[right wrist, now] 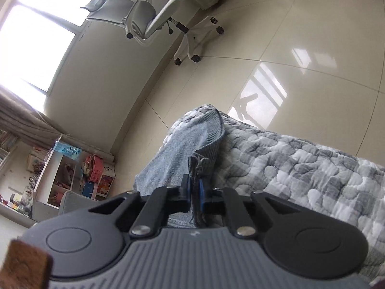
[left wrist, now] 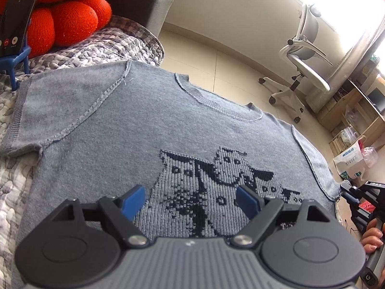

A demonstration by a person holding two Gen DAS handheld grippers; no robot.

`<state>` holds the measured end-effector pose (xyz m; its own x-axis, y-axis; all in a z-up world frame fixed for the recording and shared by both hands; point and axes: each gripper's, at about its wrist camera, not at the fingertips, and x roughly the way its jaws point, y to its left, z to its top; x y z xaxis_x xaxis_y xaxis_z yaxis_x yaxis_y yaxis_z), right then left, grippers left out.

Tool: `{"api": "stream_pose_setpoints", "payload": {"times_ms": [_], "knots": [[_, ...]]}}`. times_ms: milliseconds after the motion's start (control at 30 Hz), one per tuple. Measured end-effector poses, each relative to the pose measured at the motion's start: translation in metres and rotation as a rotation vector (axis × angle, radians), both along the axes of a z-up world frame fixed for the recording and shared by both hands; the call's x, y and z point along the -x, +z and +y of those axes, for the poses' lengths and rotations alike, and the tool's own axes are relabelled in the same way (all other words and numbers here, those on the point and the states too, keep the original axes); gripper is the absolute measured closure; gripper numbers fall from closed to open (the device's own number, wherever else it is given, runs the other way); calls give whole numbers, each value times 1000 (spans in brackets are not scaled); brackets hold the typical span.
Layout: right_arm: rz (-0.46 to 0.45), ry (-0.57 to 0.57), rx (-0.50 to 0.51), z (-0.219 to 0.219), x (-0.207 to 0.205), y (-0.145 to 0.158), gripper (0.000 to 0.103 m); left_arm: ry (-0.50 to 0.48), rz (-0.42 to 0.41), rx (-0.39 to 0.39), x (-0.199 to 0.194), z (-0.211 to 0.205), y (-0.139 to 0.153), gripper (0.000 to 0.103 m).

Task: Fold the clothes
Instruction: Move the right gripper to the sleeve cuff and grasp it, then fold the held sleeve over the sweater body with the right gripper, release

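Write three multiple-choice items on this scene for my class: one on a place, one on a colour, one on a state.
1. Where does the sweater lie?
A. on the floor
B. on a quilt
C. on a chair

2. What colour is the cushion?
A. green
B. white
C. orange

3. How are the right tongs?
A. shut on the sweater's edge
B. wide open
C. holding a phone

Answers: 1 B, the grey patterned quilt shows around it; 2 C, plainly orange; 3 A, knit fabric is pinched between the blue pads.
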<state>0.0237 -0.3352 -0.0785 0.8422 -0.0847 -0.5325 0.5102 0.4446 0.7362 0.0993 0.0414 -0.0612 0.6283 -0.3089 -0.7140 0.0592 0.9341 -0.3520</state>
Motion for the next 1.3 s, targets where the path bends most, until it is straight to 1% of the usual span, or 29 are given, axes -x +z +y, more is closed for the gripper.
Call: {"api": "stream_pose_setpoints", "payload": {"times_ms": [233, 500, 733, 933, 1100, 1167, 1200, 1300], "knots": [[-38, 93, 140, 32, -12, 27, 94, 4, 1, 7, 1, 2, 3, 19], [-46, 224, 187, 63, -39, 40, 94, 10, 7, 17, 0, 6, 6, 19], [-25, 370, 291, 99, -61, 50, 94, 2, 4, 20, -2, 9, 9, 19], [-10, 497, 328, 129, -73, 44, 94, 18, 6, 28, -4, 14, 10, 19], [77, 611, 379, 149, -80, 26, 94, 28, 9, 37, -5, 17, 11, 19], [121, 640, 392, 153, -81, 17, 91, 30, 12, 40, -6, 17, 11, 19], [140, 648, 400, 154, -81, 13, 86, 30, 13, 41, -6, 18, 11, 19], [167, 646, 417, 153, -78, 7, 86, 28, 15, 42, -6, 19, 11, 19]]}}
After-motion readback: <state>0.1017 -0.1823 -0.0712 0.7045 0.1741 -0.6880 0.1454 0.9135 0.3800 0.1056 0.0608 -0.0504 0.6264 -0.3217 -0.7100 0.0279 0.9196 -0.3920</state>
